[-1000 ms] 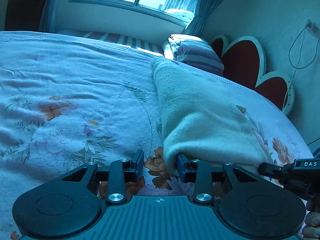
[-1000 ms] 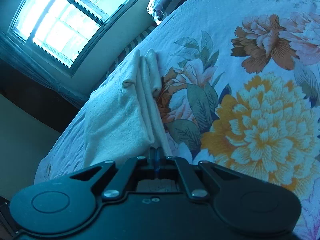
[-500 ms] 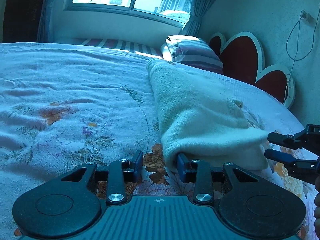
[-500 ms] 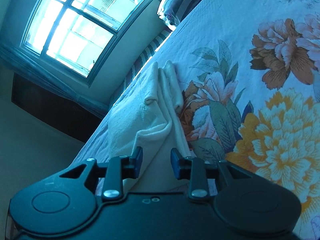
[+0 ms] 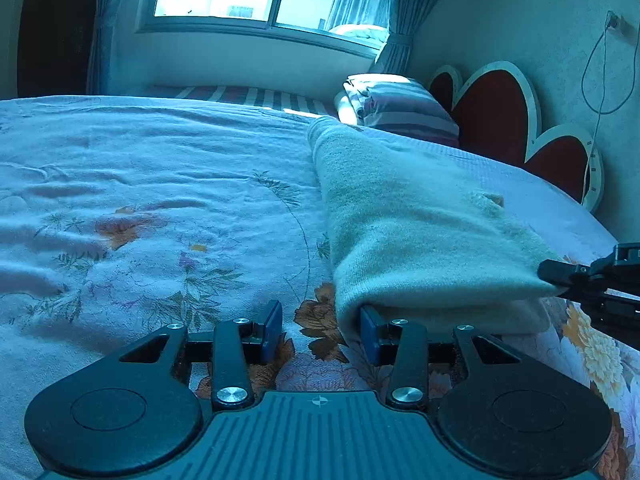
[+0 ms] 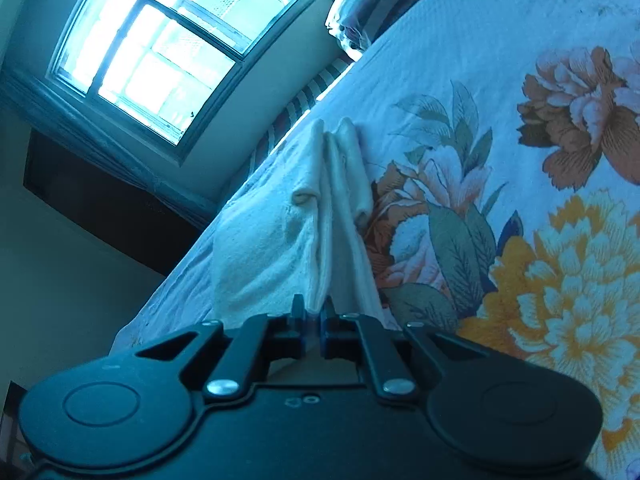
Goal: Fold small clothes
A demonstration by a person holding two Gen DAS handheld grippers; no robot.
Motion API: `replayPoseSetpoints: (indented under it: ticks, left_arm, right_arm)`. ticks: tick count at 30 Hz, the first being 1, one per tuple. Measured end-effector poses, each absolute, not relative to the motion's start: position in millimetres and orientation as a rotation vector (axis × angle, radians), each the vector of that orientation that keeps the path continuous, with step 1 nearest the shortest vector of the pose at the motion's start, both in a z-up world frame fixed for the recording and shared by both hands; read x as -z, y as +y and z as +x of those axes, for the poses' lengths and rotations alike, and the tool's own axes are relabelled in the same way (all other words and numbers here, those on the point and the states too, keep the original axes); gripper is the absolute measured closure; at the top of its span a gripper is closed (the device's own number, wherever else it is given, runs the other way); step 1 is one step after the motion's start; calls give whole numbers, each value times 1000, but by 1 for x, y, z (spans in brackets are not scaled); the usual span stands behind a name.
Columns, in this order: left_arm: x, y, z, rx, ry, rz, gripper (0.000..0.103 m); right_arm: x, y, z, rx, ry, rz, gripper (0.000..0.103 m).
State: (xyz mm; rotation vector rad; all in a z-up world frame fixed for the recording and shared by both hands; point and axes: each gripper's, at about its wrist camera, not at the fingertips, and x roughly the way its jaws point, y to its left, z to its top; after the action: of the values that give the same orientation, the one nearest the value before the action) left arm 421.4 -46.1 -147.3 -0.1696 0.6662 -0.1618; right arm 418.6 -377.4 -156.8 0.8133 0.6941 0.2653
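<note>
The pale garment (image 5: 408, 232) lies on the bed (image 5: 140, 184), its long axis running from the near edge toward the headboard. The right gripper (image 6: 313, 312) pinches its near corner; the left gripper (image 5: 320, 330), jaws wide, straddles the other near corner.

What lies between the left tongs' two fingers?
In the left wrist view, only bare floral bedsheet lies inside the open left tongs; the folded cream knitted garment rests against the right-hand finger.

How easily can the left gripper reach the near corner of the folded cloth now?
Probably yes: the left gripper is open, the folded cloth lies at one finger, nothing between.
</note>
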Motion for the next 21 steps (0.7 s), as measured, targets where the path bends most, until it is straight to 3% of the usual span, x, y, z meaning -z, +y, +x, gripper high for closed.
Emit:
replayPoseSetpoints:
  ticks: [6, 10, 12, 16, 21]
  left_arm:
    - [145, -46, 419, 183, 688, -135, 61]
    - [133, -20, 404, 201, 697, -119, 61]
    - [118, -8, 408, 198, 653, -143, 61]
    - [99, -28, 466, 236, 594, -176, 61]
    - [117, -51, 538, 207, 640, -200, 62]
  right_arm:
    - [175, -380, 400, -214, 730, 826, 96]
    - [163, -384, 405, -209, 705, 797, 84]
    - [143, -390, 402, -195, 637, 715, 84]
    - [116, -382, 434, -238, 596, 510, 87]
    - [100, -344, 485, -309, 579, 248, 86]
